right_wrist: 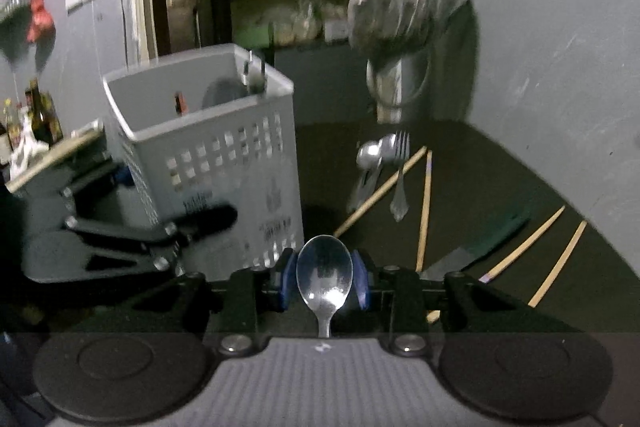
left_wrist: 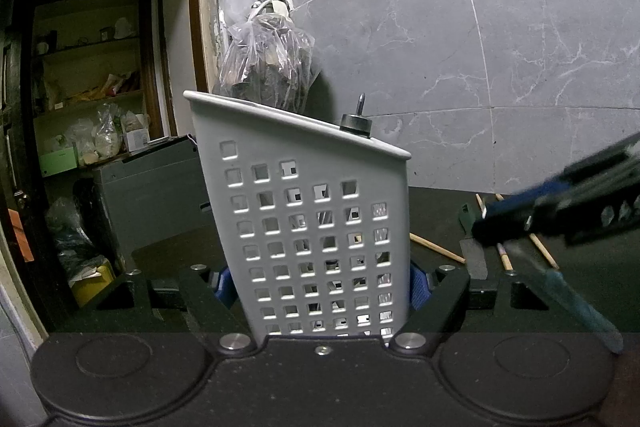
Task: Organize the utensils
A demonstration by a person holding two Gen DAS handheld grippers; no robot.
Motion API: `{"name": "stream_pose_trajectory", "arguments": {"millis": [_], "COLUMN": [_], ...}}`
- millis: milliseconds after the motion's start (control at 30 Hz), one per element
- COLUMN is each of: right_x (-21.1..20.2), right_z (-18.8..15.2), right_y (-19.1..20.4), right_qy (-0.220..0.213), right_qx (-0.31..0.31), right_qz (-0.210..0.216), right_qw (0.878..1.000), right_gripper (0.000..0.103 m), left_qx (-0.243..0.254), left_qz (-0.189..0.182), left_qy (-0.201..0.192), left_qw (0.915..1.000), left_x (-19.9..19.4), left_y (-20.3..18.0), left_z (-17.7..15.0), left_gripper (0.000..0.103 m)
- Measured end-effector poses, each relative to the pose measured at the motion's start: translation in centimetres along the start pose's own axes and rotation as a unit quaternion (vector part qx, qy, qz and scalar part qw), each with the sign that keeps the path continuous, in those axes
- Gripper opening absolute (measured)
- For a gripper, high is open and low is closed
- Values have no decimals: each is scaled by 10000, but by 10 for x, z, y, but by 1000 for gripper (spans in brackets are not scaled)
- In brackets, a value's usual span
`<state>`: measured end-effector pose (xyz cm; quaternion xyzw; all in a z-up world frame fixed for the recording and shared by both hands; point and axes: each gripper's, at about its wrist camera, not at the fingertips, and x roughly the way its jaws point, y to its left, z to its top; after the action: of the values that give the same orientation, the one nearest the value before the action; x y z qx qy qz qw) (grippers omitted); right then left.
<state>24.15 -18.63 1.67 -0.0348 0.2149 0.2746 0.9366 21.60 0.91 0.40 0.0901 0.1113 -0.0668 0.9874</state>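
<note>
Left gripper (left_wrist: pixel 320 287) is clamped on the sides of the white perforated basket (left_wrist: pixel 312 227), which fills the centre of the left wrist view. Right gripper (right_wrist: pixel 325 275) grips a metal spoon (right_wrist: pixel 325 273) by its bowl, low centre in the right wrist view. Loose chopsticks (right_wrist: pixel 424 203), a fork (right_wrist: pixel 401 175) and a green-handled knife (right_wrist: pixel 480 243) lie on the dark counter (right_wrist: pixel 500 167) at right.

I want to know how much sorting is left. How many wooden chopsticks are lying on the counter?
4, in the right wrist view: two beside the fork, one crossing under it and one nearly upright; two at the right edge. Others may be hidden.
</note>
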Motion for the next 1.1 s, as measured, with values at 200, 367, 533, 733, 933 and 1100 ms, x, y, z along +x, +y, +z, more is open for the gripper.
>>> {"name": "stream_pose_trajectory", "arguments": {"millis": [200,367,533,733,933,1100], "right_x": [-25,-33,-37,-45,-51,-58], "right_z": [8,13,15,21,31,44], "right_y": [5,8,10,13,15,19], "right_qy": [-542,-772,-895,-1090,-1296,-1495], "right_qx": [-49,-19,-11,-46,-110,-237], "right_qz": [-102,-142,-167,-215,-250,-256], "right_qw": [9985,9969,9958,9938,9912,9881], "right_gripper": [34,34,34,34,34,34], "left_qx": [2,2,6,5,5,6], "left_qz": [-2,-1,-2,-1,-1,0], "left_qy": [0,-1,2,2,2,3], "left_qw": [10000,10000,10000,10000,10000,10000], "left_x": [0,0,0,0,0,0], "left_y": [0,0,0,0,0,0], "left_z": [0,0,0,0,0,0], "left_gripper": [78,78,78,78,78,78]}}
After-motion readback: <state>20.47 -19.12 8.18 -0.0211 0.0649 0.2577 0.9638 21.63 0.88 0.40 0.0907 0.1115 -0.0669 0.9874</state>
